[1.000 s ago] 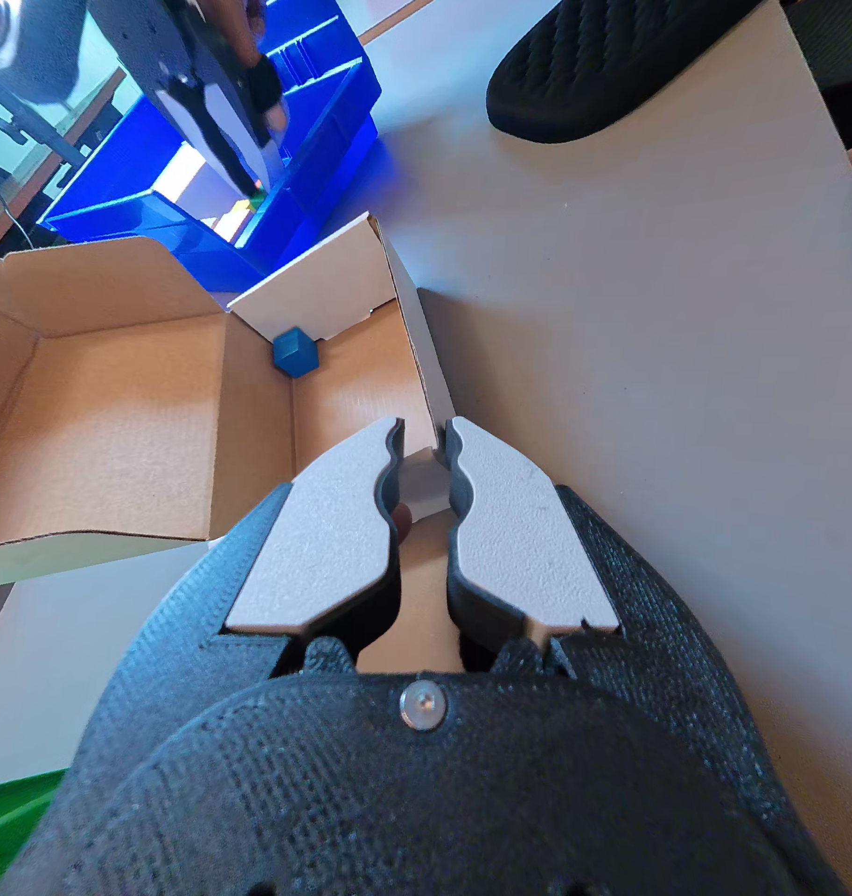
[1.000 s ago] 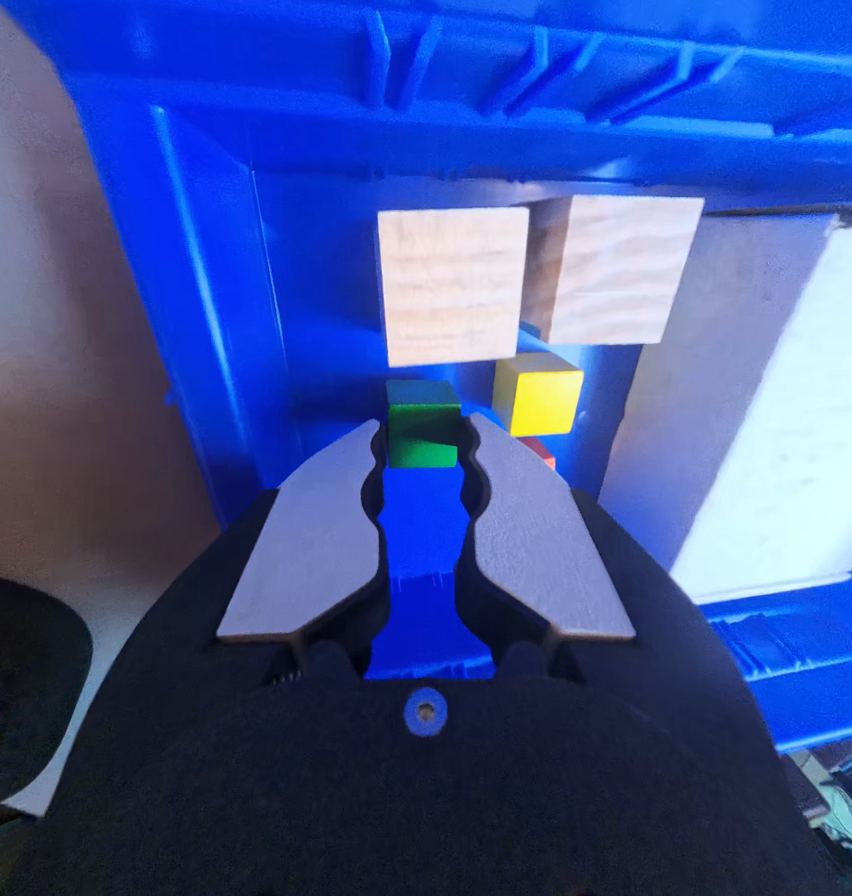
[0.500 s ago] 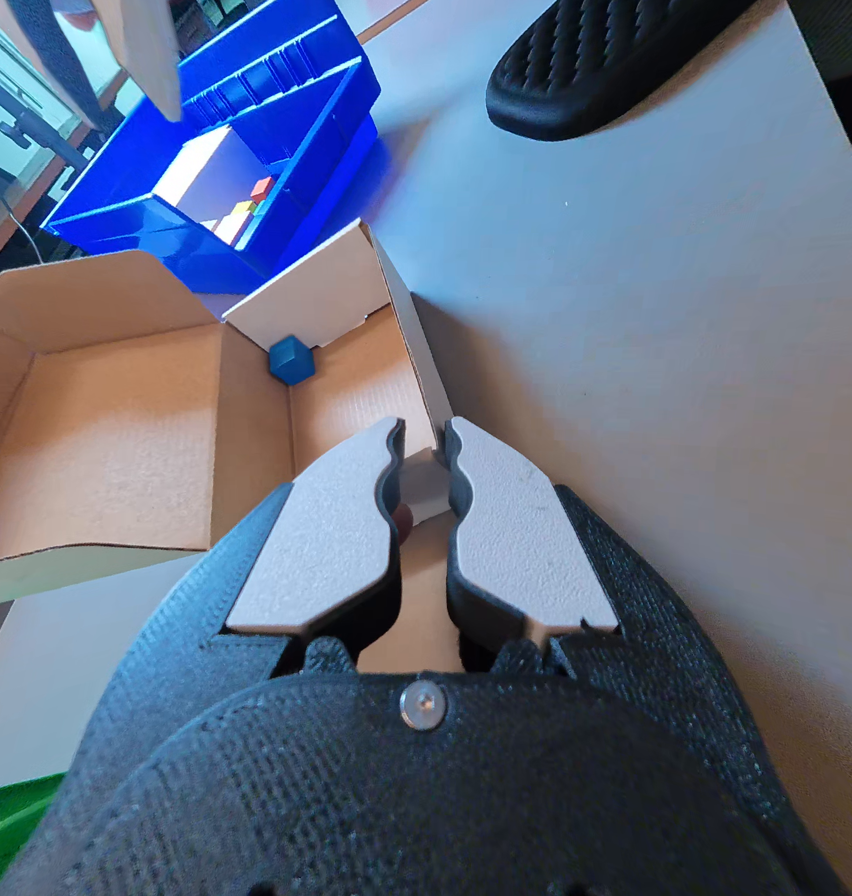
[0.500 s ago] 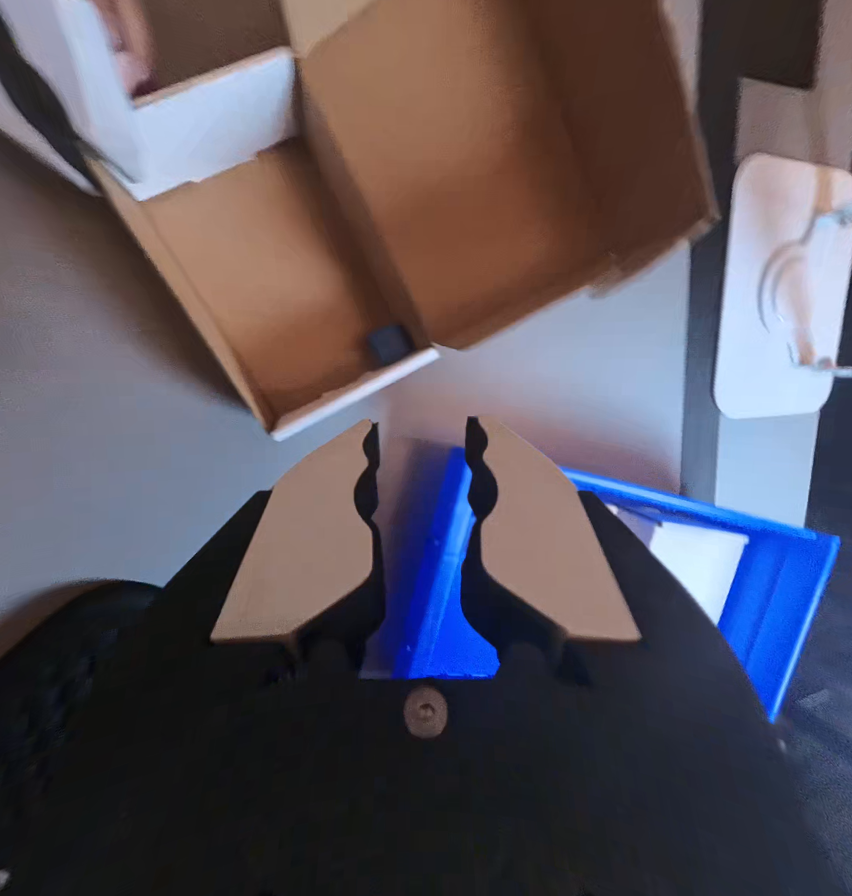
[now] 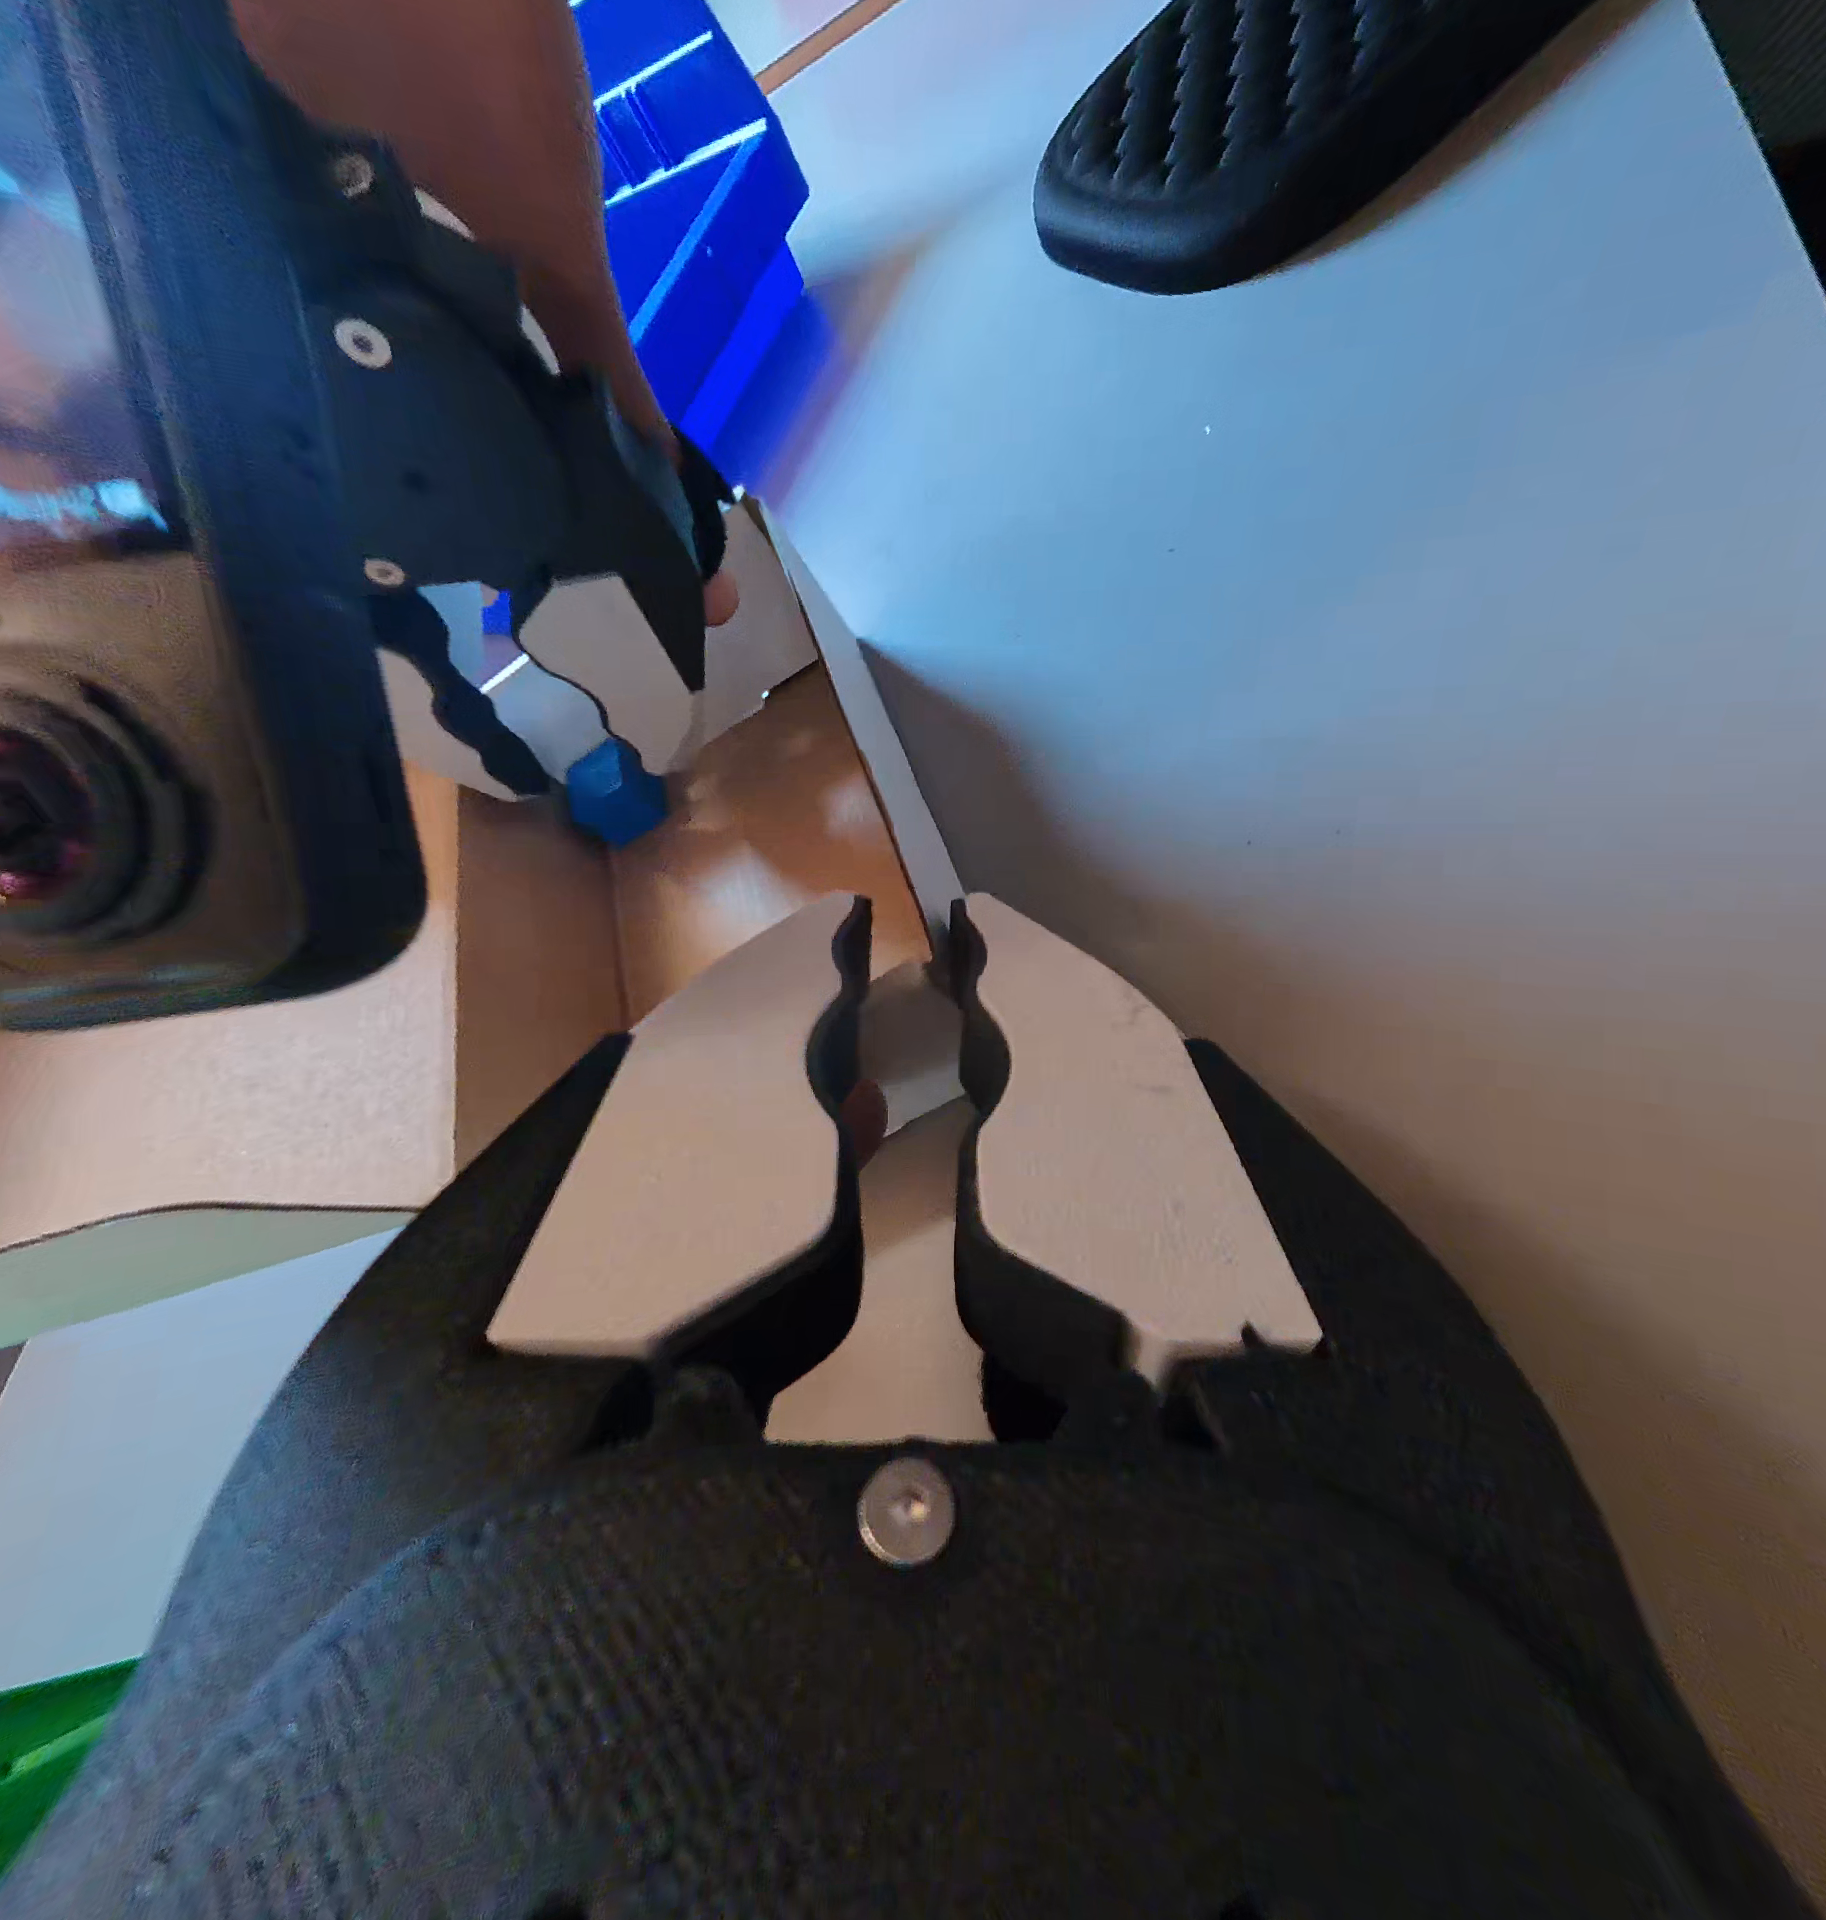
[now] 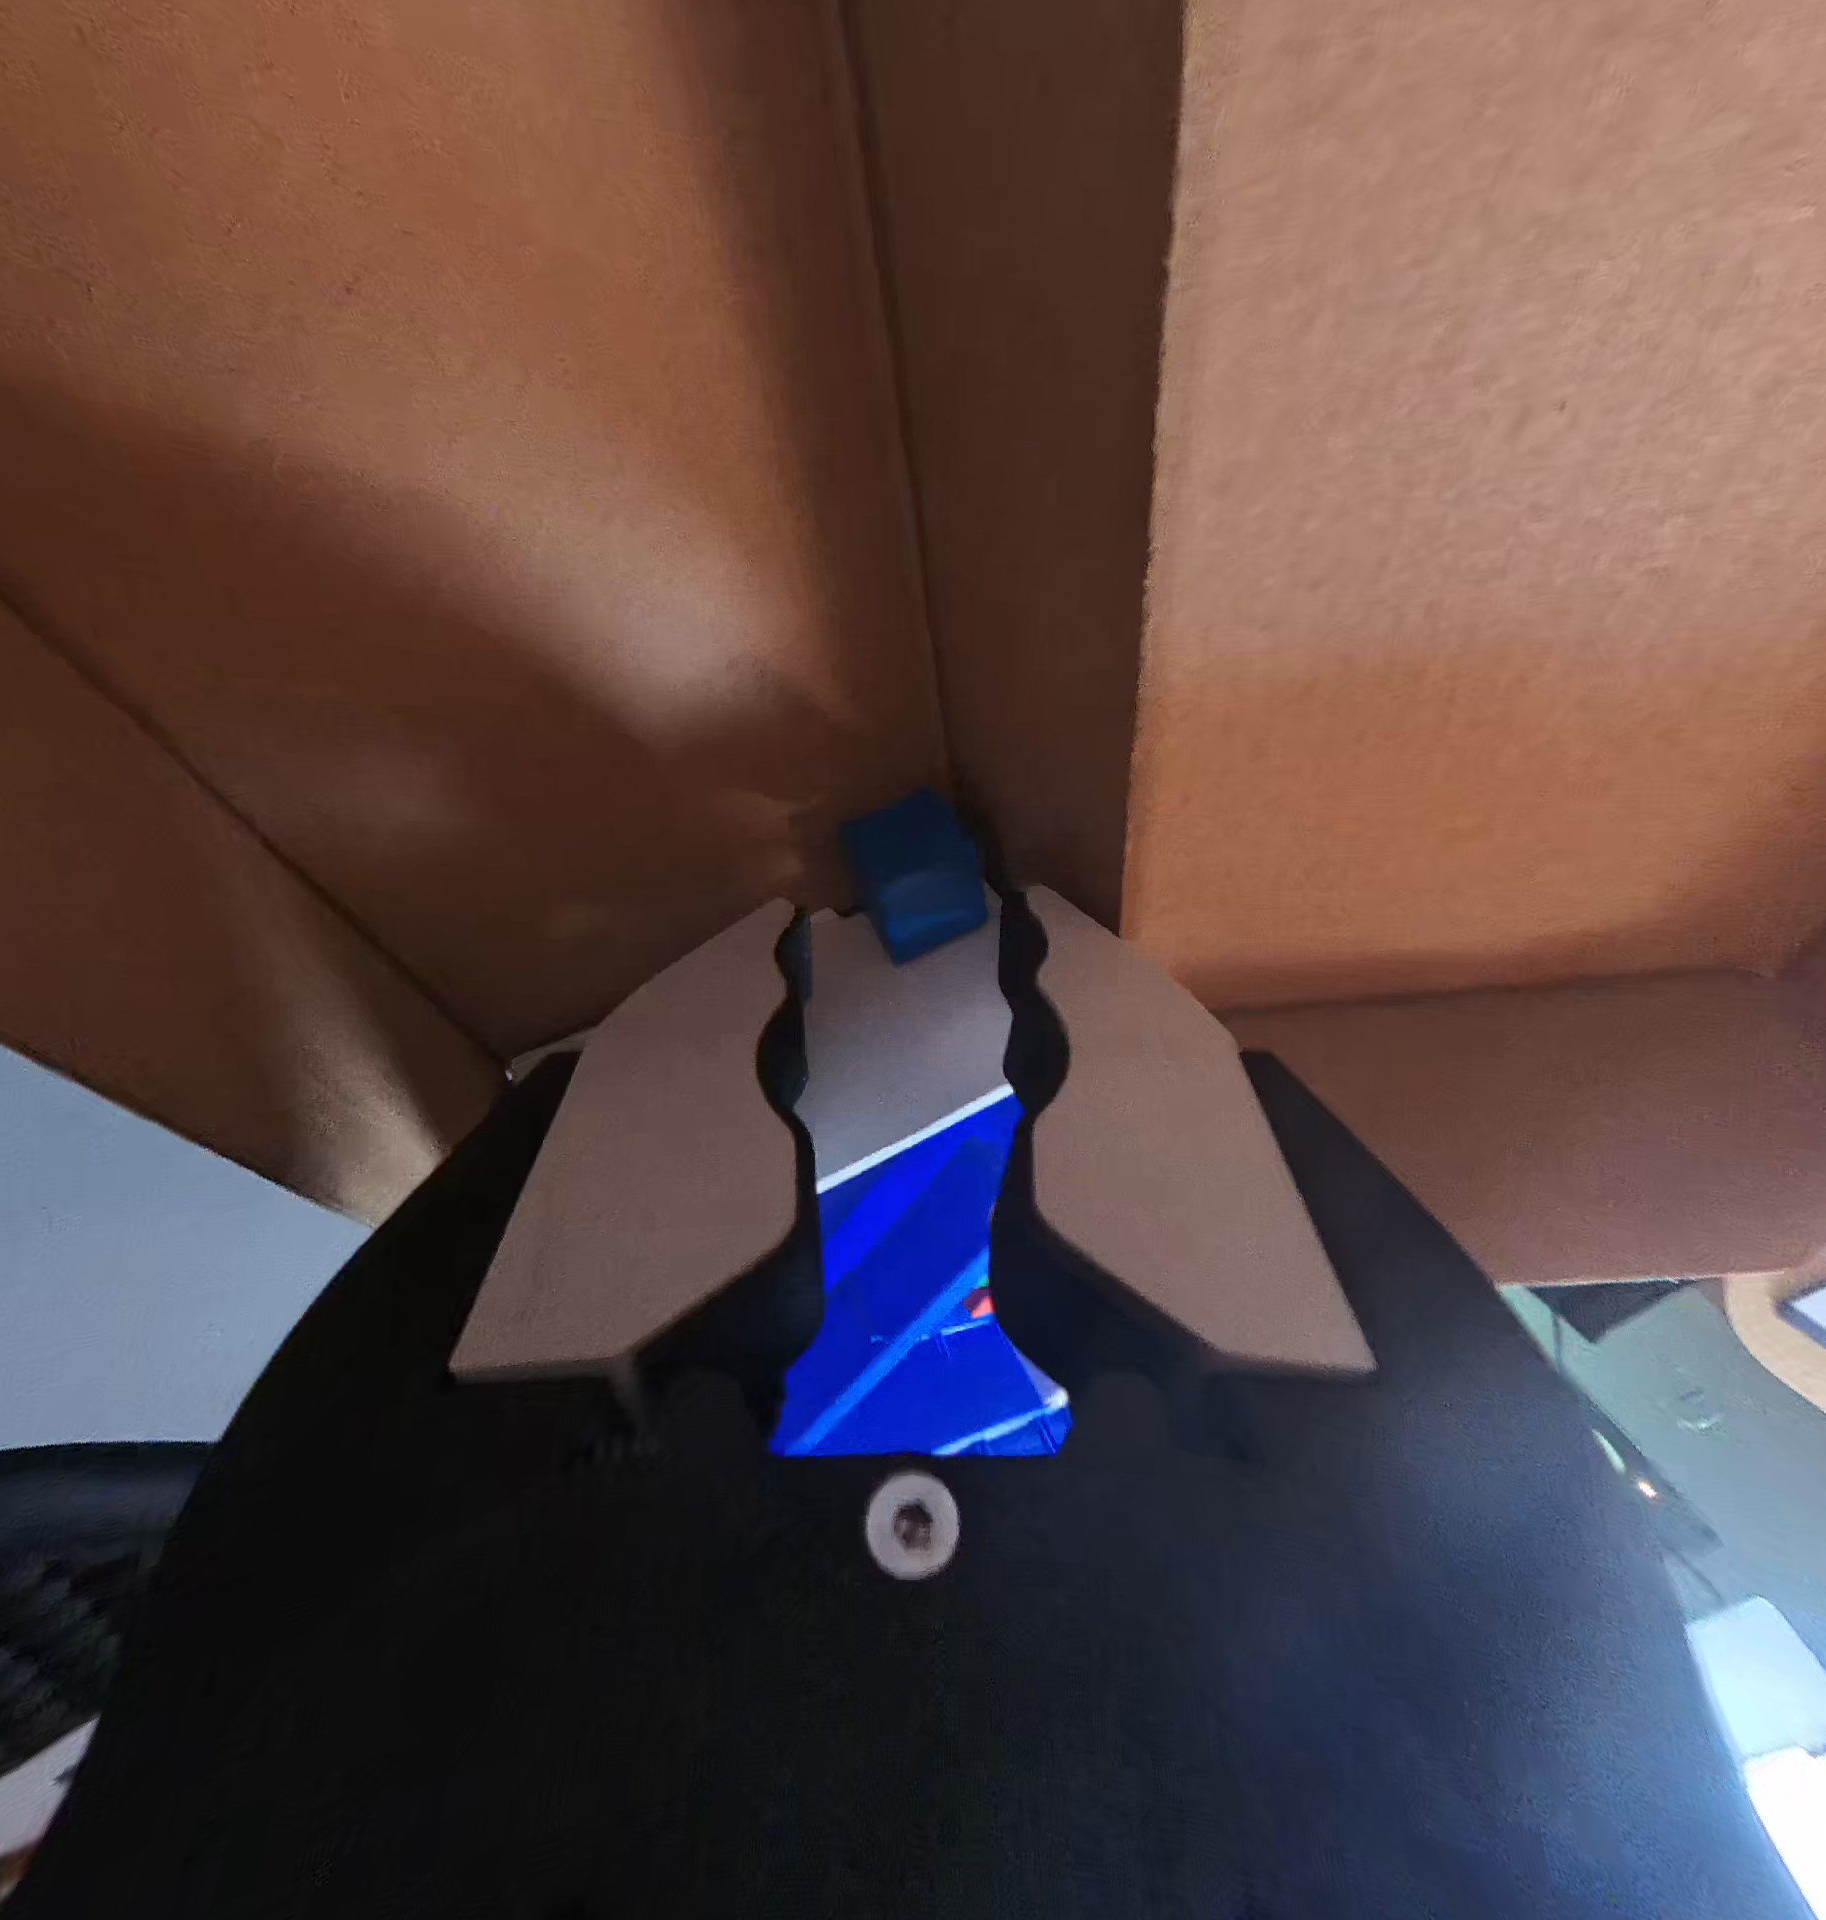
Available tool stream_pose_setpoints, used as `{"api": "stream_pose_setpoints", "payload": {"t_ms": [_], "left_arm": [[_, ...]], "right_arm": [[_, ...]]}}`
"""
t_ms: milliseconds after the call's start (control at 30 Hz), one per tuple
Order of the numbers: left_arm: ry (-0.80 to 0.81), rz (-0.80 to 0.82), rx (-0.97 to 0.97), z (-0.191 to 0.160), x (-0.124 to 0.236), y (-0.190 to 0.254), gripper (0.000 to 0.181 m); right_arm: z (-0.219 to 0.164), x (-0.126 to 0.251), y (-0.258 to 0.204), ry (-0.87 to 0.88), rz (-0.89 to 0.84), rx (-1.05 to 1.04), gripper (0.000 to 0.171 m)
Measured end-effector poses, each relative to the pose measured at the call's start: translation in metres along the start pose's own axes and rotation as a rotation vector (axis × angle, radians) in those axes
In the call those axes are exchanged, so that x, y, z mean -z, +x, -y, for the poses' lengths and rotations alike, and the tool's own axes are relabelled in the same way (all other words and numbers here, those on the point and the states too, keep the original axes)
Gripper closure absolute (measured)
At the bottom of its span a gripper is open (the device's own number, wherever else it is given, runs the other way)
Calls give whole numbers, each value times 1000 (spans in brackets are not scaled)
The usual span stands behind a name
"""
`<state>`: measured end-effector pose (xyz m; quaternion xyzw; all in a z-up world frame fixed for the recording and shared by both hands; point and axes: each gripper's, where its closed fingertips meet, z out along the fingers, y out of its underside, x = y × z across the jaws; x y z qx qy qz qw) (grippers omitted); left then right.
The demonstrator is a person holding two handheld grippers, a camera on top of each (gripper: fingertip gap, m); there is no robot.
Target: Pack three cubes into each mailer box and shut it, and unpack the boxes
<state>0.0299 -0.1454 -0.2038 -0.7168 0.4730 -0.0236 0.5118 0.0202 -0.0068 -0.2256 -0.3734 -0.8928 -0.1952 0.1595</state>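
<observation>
**Unpacking: last visible cube, right gripper at the box corner**

We hold the mailer box by its near side wall: the left gripper has its fingers pinched on the white edge of that wall, steadying the box on the pale table. The lid lies open to the left.

The blue cube sits on the box floor, tucked into the far corner where floor, end wall and lid hinge meet. It is the only cube we can see in the box.

In the left wrist view the right gripper is down inside the box, its fingers parted, tips just at the cube. In the right wrist view the right gripper shows the same: the blue cube lies just beyond the tips and toward the right finger, not yet between them. No contact that we can confirm.

The blue bin stands behind the box.

Judgement: this looks like the unpack step, a reach for the cube, to go to the bin.

Next move calls for:
- easing the tips further forward and slightly right so they straddle the cube;
- closing on two flat faces, not on a diagonal;
- minding the corner walls, which leave the right finger little room;
- left grip unchanged, so the box does not slide.
</observation>
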Motion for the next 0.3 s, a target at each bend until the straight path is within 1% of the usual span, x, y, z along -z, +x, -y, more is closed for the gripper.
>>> {"api": "stream_pose_setpoints", "payload": {"t_ms": [33,167,267,300], "left_arm": [[1,-2,2,0,0,0,167],[0,-2,-1,0,0,0,167],[-2,3,-2,0,0,-1,167],[-3,3,-1,0,0,-1,167]], "right_arm": [[-1,-1,-1,-22,13,4,137],[-1,-5,-4,-87,66,30,139],[1,-6,-1,-111,53,57,139],[1,-6,0,-115,48,67,142]]}}
